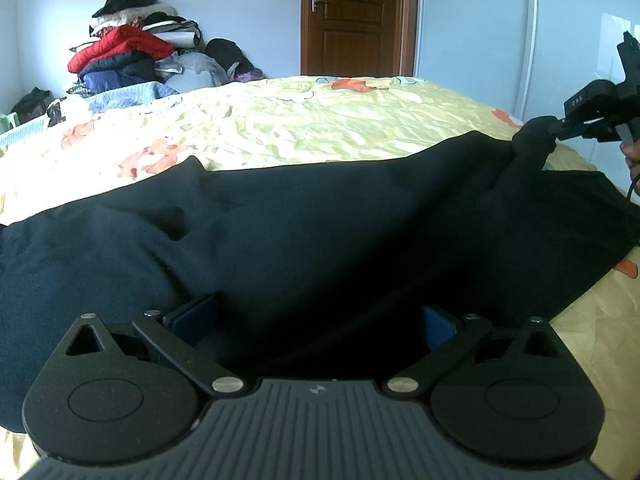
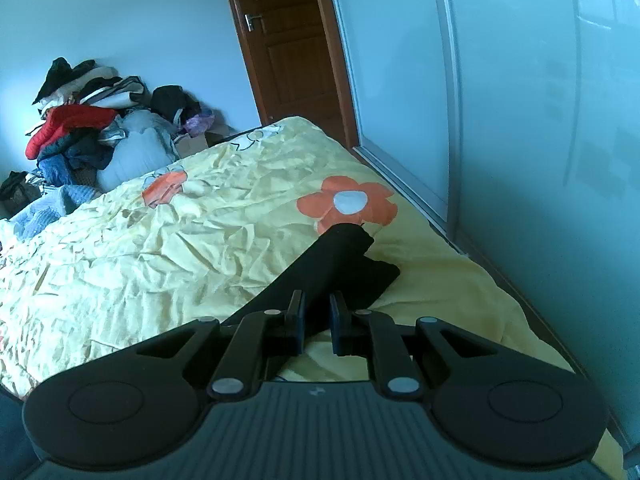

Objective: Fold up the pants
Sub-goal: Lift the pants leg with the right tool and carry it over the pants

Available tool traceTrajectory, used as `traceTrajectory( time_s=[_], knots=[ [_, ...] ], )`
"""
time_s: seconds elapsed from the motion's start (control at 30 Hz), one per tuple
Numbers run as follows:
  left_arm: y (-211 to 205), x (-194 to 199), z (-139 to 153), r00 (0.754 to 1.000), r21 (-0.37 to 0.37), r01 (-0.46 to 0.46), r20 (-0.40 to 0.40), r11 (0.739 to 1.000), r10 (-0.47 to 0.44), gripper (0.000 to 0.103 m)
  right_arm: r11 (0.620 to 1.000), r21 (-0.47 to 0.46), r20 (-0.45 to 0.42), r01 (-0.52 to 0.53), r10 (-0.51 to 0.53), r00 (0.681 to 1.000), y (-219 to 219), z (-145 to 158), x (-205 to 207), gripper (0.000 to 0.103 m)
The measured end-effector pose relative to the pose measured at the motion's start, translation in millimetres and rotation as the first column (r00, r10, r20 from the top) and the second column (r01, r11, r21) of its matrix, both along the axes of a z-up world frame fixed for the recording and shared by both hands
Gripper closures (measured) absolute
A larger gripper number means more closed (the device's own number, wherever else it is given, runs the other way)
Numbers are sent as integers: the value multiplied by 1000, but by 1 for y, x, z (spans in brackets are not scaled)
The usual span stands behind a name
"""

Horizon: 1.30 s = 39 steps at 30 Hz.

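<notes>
Left wrist view: our left gripper [image 1: 316, 320] gapes over pants [image 1: 280, 220].
Right gripper [image 2: 318, 320]: clamps pants' end; we'd keep fabric taut.

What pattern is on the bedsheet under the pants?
The bedsheet is pale yellow with orange flowers, white-centred; clearest in the right wrist view.

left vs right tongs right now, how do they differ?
Left tongs: jaws spread wide, black pants lying between them, nothing pinched. Right tongs: jaws nearly closed, clamped on a bunched end of the pants and lifting it off the yellow bedsheet. Both are the same black design with blue pads.
</notes>
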<state>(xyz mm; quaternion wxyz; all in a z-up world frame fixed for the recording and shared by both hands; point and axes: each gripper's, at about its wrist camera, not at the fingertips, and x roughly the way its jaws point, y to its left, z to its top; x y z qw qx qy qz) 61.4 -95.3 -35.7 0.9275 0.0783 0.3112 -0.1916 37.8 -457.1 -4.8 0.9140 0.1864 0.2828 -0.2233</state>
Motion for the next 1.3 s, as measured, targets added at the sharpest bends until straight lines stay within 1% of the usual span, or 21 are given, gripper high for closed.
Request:
traceTrajectory(
  time_s=[0.13, 0.2, 0.23, 0.3, 0.37, 0.4, 0.47, 0.53, 0.57, 0.6, 0.63, 0.73, 0.77, 0.8, 0.87, 0.93, 1.03, 1.07, 1.2, 1.27, 1.3],
  knots=[
    [3, 2, 1, 1000, -13, -5, -13, 1000, 4, 0, 1000, 10, 13, -10, 10, 1000, -1, 2, -3, 90],
    [3, 2, 5, 999, 20, 24, -25, 999, -24, 0, 997, 71, 31, -16, 14, 999, -9, 0, -4, 90],
    [5, 1, 8, 1000, 20, 10, -23, 1000, -10, 0, 993, 120, 42, -10, 5, 999, -15, -2, -5, 89],
    [11, -3, 14, 999, 1, -48, 2, 999, 48, 1, 968, 252, 97, 5, -31, 995, -34, -11, -9, 88],
    [13, -6, 22, 998, -23, -51, 24, 998, 52, 1, 915, 404, 162, 12, -84, 983, -56, -22, -14, 86],
    [11, -8, 28, 998, -18, -42, 43, 999, 43, 0, 890, 457, 177, 13, -105, 979, -65, -28, -14, 83],
    [3, -10, 37, 995, 28, -24, 96, 999, 21, 0, 858, 513, 183, 23, -136, 974, -79, -37, -12, 80],
    [-10, -12, 44, 987, 104, 0, 162, 995, -17, 0, 839, 544, 193, 25, -154, 969, -85, -42, -11, 79],
    [-17, -14, 46, 981, 144, 17, 189, 989, -44, 0, 828, 560, 203, 16, -156, 967, -87, -44, -10, 75],
    [-24, -15, 47, 976, 178, 35, 208, 983, -73, 0, 823, 568, 205, 11, -154, 967, -88, -45, -9, 71],
    [-32, -17, 48, 968, 211, 58, 227, 976, -106, 0, 823, 568, 203, 16, -160, 966, -88, -45, -9, 71],
    [-49, -25, 48, 941, 264, 157, 254, 952, -226, 0, 831, 555, 207, 29, -172, 963, -86, -42, -12, 68],
    [-54, -27, 46, 931, 280, 183, 257, 942, -258, 0, 836, 547, 215, 42, -188, 958, -84, -40, -16, 66],
    [-60, -29, 43, 922, 298, 207, 258, 932, -288, 0, 843, 536, 227, 46, -197, 954, -83, -38, -20, 57],
    [-73, -30, 37, 905, 335, 249, 255, 909, -342, 0, 859, 509, 228, 57, -198, 953, -83, -35, -22, 45],
    [-83, -29, 30, 890, 365, 271, 258, 891, -377, 0, 868, 490, 205, 82, -206, 957, -85, -35, -23, 45],
    [-97, -25, 22, 879, 390, 283, 261, 876, -400, 0, 856, 515, 222, 47, -186, 957, -89, -40, -23, 45],
    [-100, -23, 20, 878, 394, 285, 258, 874, -403, 0, 854, 520, 228, 40, -184, 956, -89, -41, -23, 45],
    [-106, -17, 16, 878, 393, 286, 257, 874, -403, 1, 866, 500, 269, -12, -142, 953, -88, -40, -18, 45],
    [-107, -17, 16, 877, 392, 288, 258, 874, -405, 2, 867, 498, 264, -24, -126, 956, -85, -40, -13, 45],
    [-108, -17, 16, 876, 393, 291, 258, 872, -408, 2, 868, 496, 249, -12, -128, 960, -85, -41, -11, 45]
  ],
)
